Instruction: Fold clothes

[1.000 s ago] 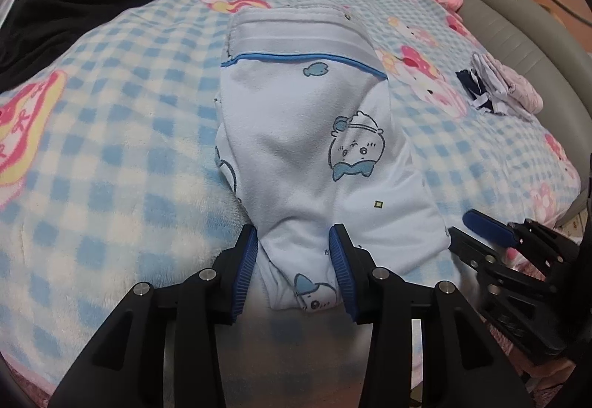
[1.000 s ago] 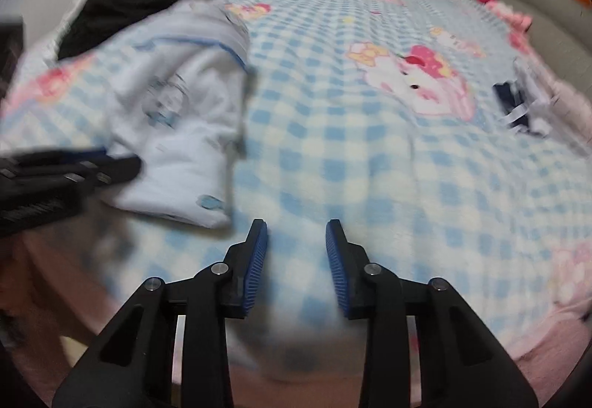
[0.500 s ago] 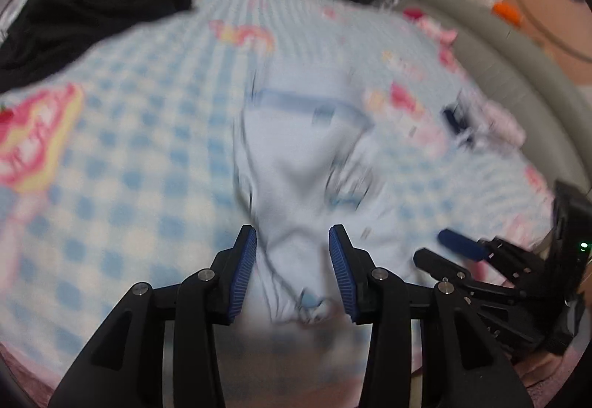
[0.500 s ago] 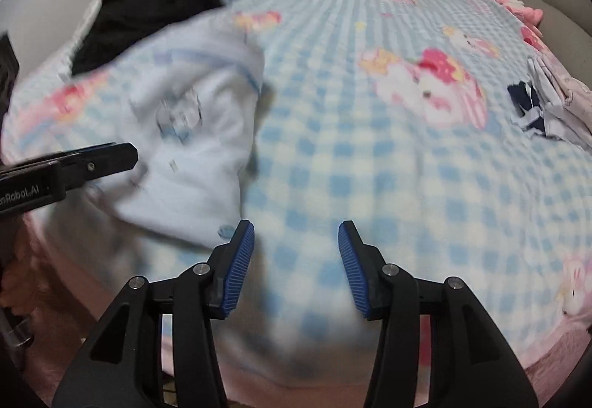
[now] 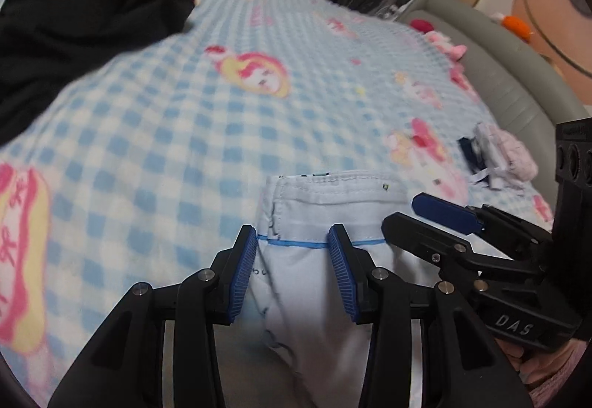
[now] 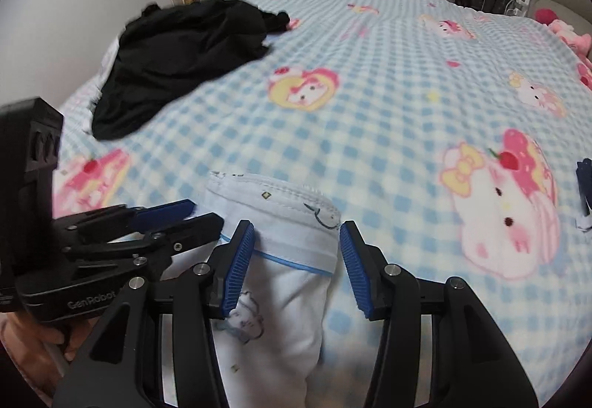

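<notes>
L gripper [image 5: 292, 271] view only: folded clothes [image 5: 495, 156]

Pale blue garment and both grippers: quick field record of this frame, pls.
surface: blue checked blanket with cartoon prints
garment: pale blue garment, blue piping, waistband end pointing away from the cameras
left gripper: open, over the garment's left part, pads not pressing
right gripper: open, jaws just widened, astride the garment's right part
other clothes: black garment far left; small folded pile at right

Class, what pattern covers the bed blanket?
Blue-and-white checks with pink cartoon characters on the blanket; clearest in the right wrist view.
</notes>
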